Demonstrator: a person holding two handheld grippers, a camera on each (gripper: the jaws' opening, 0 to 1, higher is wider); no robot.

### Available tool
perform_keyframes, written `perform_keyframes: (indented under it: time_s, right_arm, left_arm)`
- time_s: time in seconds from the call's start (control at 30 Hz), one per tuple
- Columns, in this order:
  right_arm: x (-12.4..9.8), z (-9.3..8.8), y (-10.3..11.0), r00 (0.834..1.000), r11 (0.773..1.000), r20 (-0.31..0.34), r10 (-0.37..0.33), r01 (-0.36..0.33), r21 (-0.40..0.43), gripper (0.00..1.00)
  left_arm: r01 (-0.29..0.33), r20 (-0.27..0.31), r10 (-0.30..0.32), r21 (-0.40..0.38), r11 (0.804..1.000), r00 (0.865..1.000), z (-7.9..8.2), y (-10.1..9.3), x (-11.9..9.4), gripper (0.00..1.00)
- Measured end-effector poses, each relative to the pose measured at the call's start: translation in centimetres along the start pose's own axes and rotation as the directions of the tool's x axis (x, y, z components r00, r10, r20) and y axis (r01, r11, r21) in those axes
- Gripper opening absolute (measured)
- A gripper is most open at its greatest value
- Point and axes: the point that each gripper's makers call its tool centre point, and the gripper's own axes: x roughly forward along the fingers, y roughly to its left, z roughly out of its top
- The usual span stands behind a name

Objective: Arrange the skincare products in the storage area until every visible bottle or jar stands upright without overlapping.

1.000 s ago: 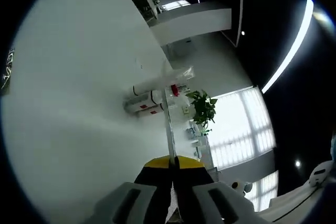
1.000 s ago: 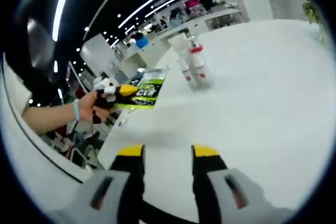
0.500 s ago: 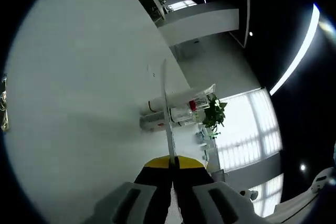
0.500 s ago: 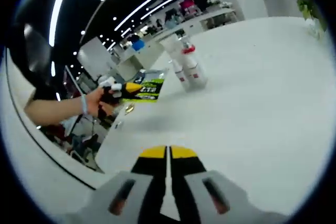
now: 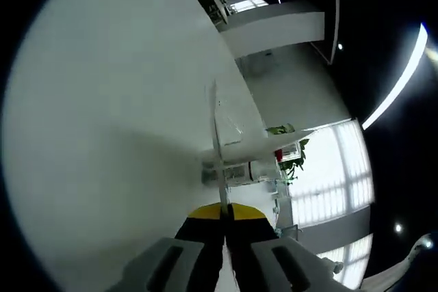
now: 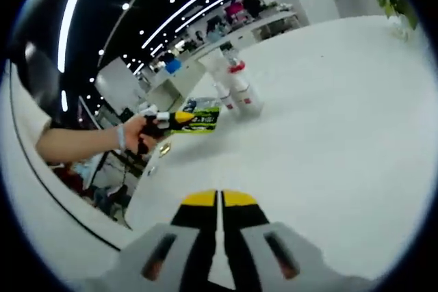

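Here the bottles (image 6: 235,92) stand clustered mid-tabletop (image 6: 342,121), open white surface all around them. Right gripper (image 6: 219,200) fingers are pressed together, empty. Left gripper (image 5: 224,211) fingers pinch a thin sheet (image 5: 216,141) near the tabletop's edge.

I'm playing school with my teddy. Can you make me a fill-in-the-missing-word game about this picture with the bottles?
1. The bottles stand on a table whose color is ____.
2. The tips of the right hand-held gripper are colored ____.
3. The left hand-held gripper holds a flat packet printed mostly in ____.
4. One bottle's cap is colored ____.

Missing words: white; yellow; green; red
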Motion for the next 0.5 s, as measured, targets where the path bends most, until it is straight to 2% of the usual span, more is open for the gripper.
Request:
perform_keyframes:
  time_s: [0.17, 0.5]
  right_arm:
    - [0.0, -0.1, -0.4, 1.000, 1.000, -0.001, -0.011, 0.011, 0.010, 0.01]
    - [0.1, -0.2, -0.5, 1.000, 1.000, -0.008, -0.019, 0.019, 0.016, 0.01]
  left_arm:
    - [-0.027, -0.019, 0.027, 0.014, 1.000, 0.999, 0.8, 0.6, 1.0, 0.01]
    - [-0.095, -0.080, 0.098, 0.050, 0.994, 0.992, 0.9, 2.3, 2.1, 0.01]
